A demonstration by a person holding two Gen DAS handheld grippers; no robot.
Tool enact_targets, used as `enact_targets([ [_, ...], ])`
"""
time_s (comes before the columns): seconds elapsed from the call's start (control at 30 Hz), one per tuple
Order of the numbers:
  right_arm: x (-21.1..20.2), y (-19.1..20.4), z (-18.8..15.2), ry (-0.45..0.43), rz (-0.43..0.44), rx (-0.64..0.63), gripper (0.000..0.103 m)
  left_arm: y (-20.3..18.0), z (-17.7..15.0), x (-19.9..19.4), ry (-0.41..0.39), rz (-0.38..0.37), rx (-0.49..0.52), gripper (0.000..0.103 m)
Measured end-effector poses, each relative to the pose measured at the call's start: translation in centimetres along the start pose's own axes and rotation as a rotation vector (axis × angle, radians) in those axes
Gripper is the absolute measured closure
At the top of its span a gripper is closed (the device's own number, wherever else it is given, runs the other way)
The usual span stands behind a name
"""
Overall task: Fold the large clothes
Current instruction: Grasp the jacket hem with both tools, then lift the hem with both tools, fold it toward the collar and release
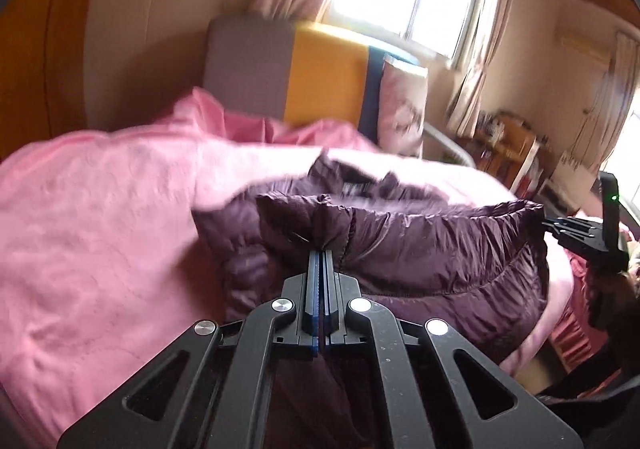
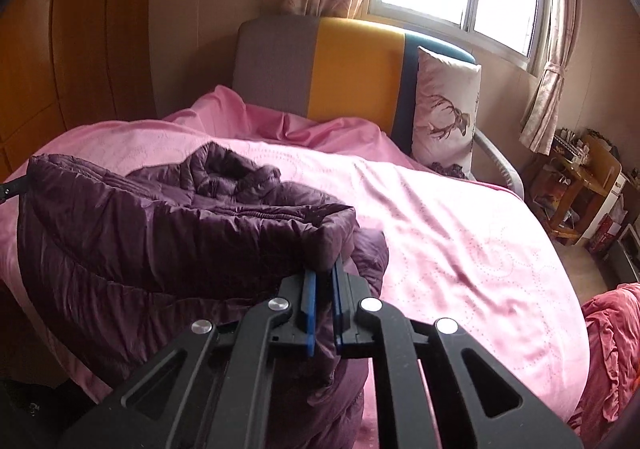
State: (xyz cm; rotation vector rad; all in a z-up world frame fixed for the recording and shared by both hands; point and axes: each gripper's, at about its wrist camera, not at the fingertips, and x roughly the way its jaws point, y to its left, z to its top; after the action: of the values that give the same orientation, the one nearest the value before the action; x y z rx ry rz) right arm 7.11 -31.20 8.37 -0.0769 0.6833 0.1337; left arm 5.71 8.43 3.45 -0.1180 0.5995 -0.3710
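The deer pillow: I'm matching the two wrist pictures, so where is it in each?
Left wrist: deer pillow, blurred, upper centre-right, leaning on the headboard.
Right wrist: deer pillow, sharp, upper right of centre.
Shared landmark: the yellow headboard panel, just left of it in both.

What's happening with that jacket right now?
A person holds a gripper in each hand, folding a dark purple puffer jacket on a bed with a pink bedspread. The left gripper is shut on one edge of the jacket, and the right gripper is shut on the opposite end. That edge is held up between them, while the rest lies bunched on the bedspread.
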Motion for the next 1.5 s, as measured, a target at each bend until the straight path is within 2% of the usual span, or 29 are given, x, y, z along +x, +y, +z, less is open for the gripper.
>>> enact_targets([
  [0.17, 0.6, -0.6, 4.1, -0.072, -0.006, 0.022, 0.097, 0.4, 3.3, -0.6, -0.064, -0.024, -0.024, 0.103],
  [0.33, 4.5, -1.6, 7.9, -0.087, -0.020, 0.089, 0.097, 1.3, 7.2, 2.5, -0.084, 0.020, -0.023, 0.103],
  [0.53, 10.9, -1.8, 10.9, -0.045, -0.069, 0.126, 0.097, 3.1, 10.4, 8.3, -0.049, 0.071, -0.042, 0.103],
  [0.63, 15.2, -2.0, 11.1, 0.033, -0.080, 0.138, 0.097, 4.1, 11.1, 11.9, 0.004, 0.094, -0.066, 0.103],
  [0.83, 22.7, -2.1, 9.1, 0.195, -0.109, 0.148, 0.097, 5.9, 9.3, 18.5, 0.158, 0.149, -0.097, 0.103],
  [0.97, 26.4, -2.1, 7.1, 0.271, -0.128, 0.150, 0.097, 6.9, 7.4, 22.1, 0.244, 0.177, -0.107, 0.103],
  [1.07, 28.0, -2.3, 5.6, 0.293, -0.127, 0.166, 0.097, 7.8, 6.1, 23.8, 0.285, 0.218, -0.113, 0.103],
  [1.2, 28.9, -1.8, 5.0, 0.293, -0.128, 0.147, 0.096, 9.3, 5.1, 24.5, 0.297, 0.200, -0.173, 0.103],
  [1.3, 28.7, -2.0, 4.8, 0.283, -0.117, 0.165, 0.092, 8.7, 5.1, 24.4, 0.296, 0.222, -0.149, 0.103],
  [1.33, 28.4, -2.4, 4.8, 0.278, -0.104, 0.181, 0.087, 8.6, 5.2, 24.1, 0.294, 0.234, -0.148, 0.103],
  [1.4, 27.3, -3.1, 5.1, 0.258, -0.097, 0.209, 0.072, 8.4, 5.8, 22.9, 0.276, 0.284, -0.160, 0.103],
  [1.43, 26.4, -3.3, 5.3, 0.238, -0.101, 0.212, 0.059, 8.1, 6.2, 22.0, 0.254, 0.301, -0.156, 0.103],
  [1.47, 25.4, -3.3, 5.7, 0.213, -0.105, 0.210, 0.055, 7.8, 6.7, 21.1, 0.230, 0.318, -0.147, 0.099],
  [1.5, 24.1, -3.0, 6.1, 0.178, -0.112, 0.202, 0.053, 7.4, 7.2, 20.3, 0.208, 0.332, -0.139, 0.085],
])
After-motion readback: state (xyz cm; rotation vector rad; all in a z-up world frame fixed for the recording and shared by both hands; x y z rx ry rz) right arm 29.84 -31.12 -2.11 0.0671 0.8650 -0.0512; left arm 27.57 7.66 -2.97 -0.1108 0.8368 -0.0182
